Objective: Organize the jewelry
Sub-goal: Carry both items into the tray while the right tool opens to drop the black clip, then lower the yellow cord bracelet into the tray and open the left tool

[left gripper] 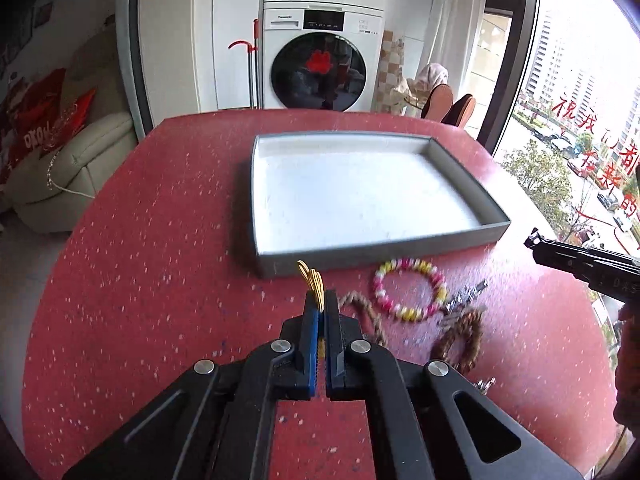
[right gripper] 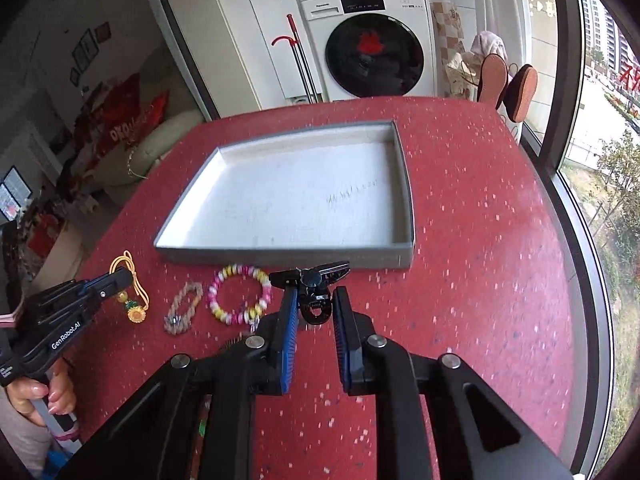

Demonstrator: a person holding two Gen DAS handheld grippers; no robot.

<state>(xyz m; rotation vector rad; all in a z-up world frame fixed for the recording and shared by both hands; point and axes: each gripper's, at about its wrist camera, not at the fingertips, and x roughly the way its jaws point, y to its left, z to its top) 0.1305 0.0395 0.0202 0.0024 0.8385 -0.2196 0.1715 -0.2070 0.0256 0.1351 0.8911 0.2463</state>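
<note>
My left gripper (left gripper: 319,300) is shut on the yellow cord (left gripper: 311,278) of a sunflower charm (right gripper: 136,314), which hangs below the jaws above the red table. In the right wrist view that left gripper (right gripper: 122,278) is at the left. My right gripper (right gripper: 315,296) is shut on a black hair clip (right gripper: 316,280), held off the table in front of the grey tray (right gripper: 280,256). A pink, yellow and white bead bracelet (right gripper: 214,300) and a tan rope bracelet (right gripper: 182,308) lie on the table between the grippers. The tray (left gripper: 384,246) has nothing in it.
A dark brown braided bracelet (left gripper: 474,336) with a metal clasp lies right of the bead bracelet (left gripper: 380,288). The round red table (right gripper: 480,240) ends near a tall window on the right. A washing machine (left gripper: 320,68) and a cream sofa (left gripper: 72,160) stand beyond.
</note>
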